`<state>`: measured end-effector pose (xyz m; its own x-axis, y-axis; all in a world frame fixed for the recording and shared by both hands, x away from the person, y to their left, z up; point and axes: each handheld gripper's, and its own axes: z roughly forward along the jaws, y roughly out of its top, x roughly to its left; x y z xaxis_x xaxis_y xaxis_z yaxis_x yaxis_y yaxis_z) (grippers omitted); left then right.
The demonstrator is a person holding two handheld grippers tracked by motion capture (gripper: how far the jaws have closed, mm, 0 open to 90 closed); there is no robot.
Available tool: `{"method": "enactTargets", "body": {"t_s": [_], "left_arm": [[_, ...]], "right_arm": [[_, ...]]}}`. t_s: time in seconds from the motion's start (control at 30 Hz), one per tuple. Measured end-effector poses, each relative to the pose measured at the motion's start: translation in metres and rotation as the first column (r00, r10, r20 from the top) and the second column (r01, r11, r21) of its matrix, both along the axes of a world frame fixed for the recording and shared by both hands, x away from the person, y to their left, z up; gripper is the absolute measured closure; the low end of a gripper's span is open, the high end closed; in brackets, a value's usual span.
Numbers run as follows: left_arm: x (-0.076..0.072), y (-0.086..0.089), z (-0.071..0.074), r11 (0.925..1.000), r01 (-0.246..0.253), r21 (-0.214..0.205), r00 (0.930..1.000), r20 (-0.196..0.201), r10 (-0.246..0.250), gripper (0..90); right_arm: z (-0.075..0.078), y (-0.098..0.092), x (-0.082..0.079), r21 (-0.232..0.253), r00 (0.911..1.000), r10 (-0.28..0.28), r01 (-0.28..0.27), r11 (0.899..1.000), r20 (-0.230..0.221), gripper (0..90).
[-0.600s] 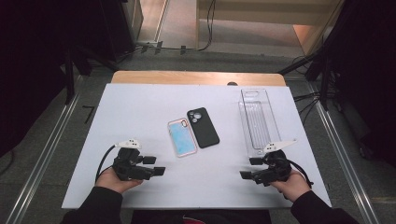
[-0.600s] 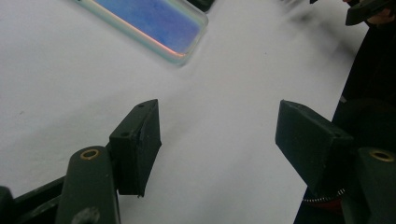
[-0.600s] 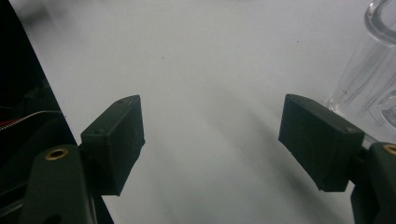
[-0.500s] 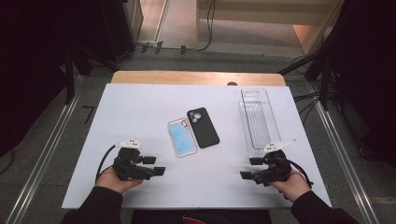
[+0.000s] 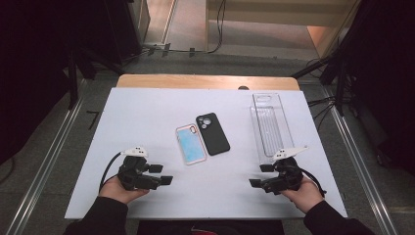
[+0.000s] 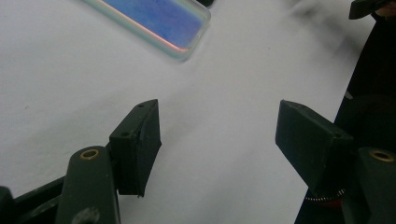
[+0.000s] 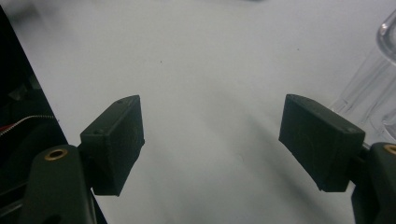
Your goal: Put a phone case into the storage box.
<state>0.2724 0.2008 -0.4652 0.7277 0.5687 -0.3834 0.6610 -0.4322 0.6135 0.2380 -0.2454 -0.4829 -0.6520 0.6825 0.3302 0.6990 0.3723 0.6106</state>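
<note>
Two phones lie side by side at the middle of the white table (image 5: 147, 122): a phone in a pale blue iridescent case (image 5: 190, 144) (image 6: 154, 21) and a black phone case (image 5: 212, 133) with its camera cutout up. My left gripper (image 5: 160, 174) (image 6: 217, 140) rests low at the front left, jaws open and empty, pointing right toward the blue phone. My right gripper (image 5: 260, 175) (image 7: 212, 144) rests at the front right, open and empty, beside the near end of a clear plastic tray (image 5: 270, 125) (image 7: 373, 88).
The table's front edge runs just under both hands. A wooden strip (image 5: 205, 81) borders the far edge. Metal rails (image 5: 44, 166) flank the table, with dark stands and cables on the floor beyond.
</note>
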Motion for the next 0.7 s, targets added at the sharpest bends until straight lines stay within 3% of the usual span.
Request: {"method": "enactTargets", "body": {"t_s": [0.7], "left_arm": [[0.0002,0.0001,-0.0003,0.9998,-0.021,-0.007,0.9998,0.002,0.021,24.9]], "right_arm": [[-0.001,-0.0049,0.0032,0.018,0.9998,-0.005,0.005,1.0,-0.022,20.1]]}}
